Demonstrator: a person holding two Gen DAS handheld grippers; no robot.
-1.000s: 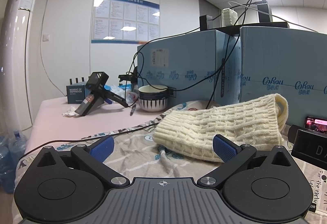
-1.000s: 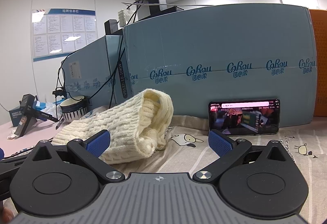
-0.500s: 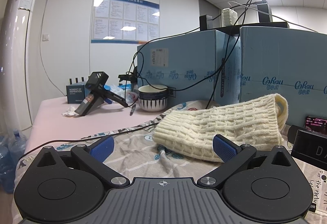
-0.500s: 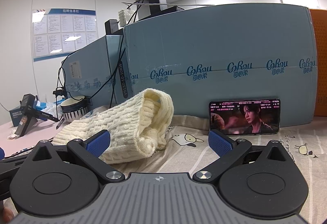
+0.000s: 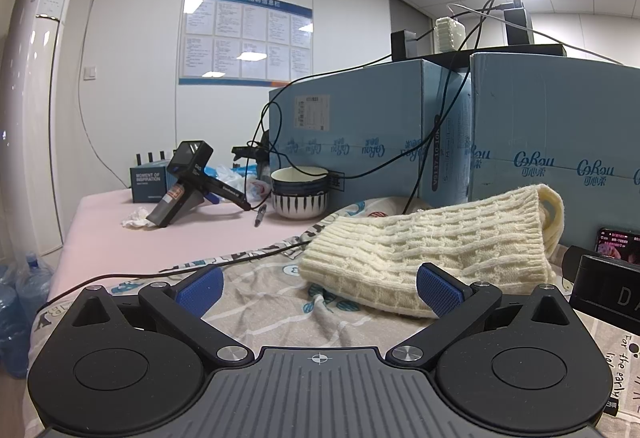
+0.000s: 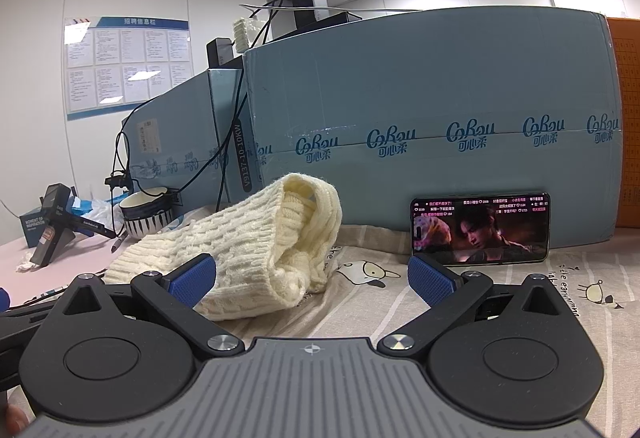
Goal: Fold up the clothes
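Note:
A cream cable-knit sweater (image 5: pixel 432 250) lies bunched in a long roll on a printed bedsheet (image 5: pixel 280 302), just beyond my left gripper (image 5: pixel 320 284). That gripper is open, its blue pads wide apart and holding nothing. In the right wrist view the same sweater (image 6: pixel 256 238) sits ahead and to the left. My right gripper (image 6: pixel 312 278) is open too, its left pad close in front of the knit and its right pad over bare sheet (image 6: pixel 380 302).
Big blue cardboard boxes (image 6: pixel 440 118) wall off the back, with cables hanging over them. A phone (image 6: pixel 480 228) playing video leans on the box. A striped bowl (image 5: pixel 300 192), a handheld camera (image 5: pixel 184 182), a pen and a small box sit on the pink surface (image 5: pixel 192 238) at left.
Both grippers and the sweater stay where they were. Only the picture on the phone screen has changed.

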